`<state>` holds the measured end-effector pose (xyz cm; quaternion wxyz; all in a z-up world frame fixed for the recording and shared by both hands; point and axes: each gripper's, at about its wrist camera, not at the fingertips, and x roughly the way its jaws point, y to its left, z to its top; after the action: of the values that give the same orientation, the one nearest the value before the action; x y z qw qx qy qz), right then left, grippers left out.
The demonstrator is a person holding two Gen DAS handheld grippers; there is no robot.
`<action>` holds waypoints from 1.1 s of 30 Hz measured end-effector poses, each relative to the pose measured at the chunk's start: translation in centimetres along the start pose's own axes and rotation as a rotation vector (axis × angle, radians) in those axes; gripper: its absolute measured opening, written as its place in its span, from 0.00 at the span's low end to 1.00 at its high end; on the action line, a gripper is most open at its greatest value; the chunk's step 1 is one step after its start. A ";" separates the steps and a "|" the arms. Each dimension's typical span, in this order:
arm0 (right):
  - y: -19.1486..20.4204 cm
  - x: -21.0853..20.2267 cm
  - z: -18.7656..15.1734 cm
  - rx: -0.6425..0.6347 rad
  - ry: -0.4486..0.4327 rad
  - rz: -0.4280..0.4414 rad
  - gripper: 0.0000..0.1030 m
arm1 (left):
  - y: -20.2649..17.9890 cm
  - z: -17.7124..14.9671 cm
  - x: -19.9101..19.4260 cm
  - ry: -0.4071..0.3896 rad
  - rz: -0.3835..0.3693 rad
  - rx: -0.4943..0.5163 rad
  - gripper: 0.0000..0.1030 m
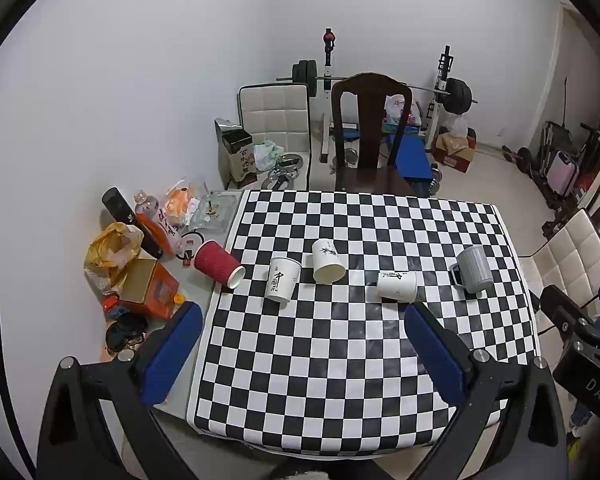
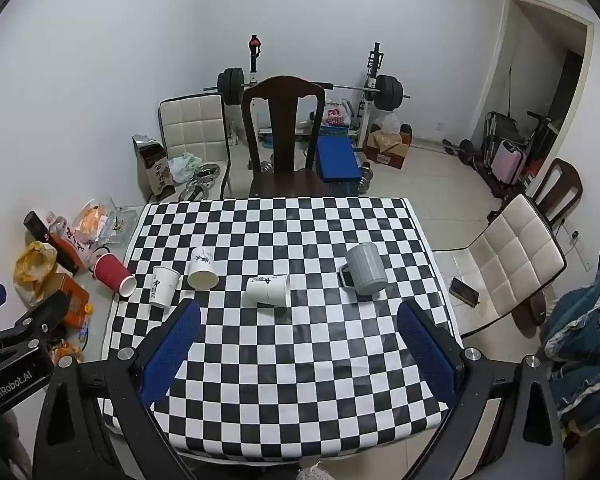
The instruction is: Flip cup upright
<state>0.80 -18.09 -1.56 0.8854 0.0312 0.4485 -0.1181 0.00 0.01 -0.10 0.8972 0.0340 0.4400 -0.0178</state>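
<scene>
Several cups lie in a row across the checkered table (image 1: 340, 360) (image 2: 300, 360). A red ribbed paper cup (image 1: 218, 264) (image 2: 114, 274) lies on its side at the left edge. A white paper cup (image 1: 283, 285) (image 2: 163, 286) stands upright. A second white cup (image 1: 327, 261) (image 2: 202, 268) lies tipped, mouth toward me. A third white cup (image 1: 397, 286) (image 2: 268, 290) lies on its side. A grey ribbed mug (image 1: 473, 269) (image 2: 364, 269) lies tipped at the right. My left gripper (image 1: 300, 320) and right gripper (image 2: 299, 316) are open and empty, above the table's near half.
Clutter sits left of the table: an orange box (image 1: 148, 286), a yellow bag (image 1: 112, 248), bottles (image 1: 156, 220). A dark wooden chair (image 1: 370, 132) stands behind the table, a white padded chair (image 2: 512, 256) with a phone (image 2: 465, 290) at the right. A weight bench stands at the wall.
</scene>
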 end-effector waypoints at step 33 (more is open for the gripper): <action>0.4 0.8 -0.9 -0.002 0.038 0.002 0.97 | -0.5 -1.0 0.4 0.040 -0.017 -0.005 1.00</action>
<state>0.65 -17.74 -2.77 0.8768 0.0331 0.4655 -0.1160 -0.60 -0.46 -1.06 0.8882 0.0283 0.4580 -0.0236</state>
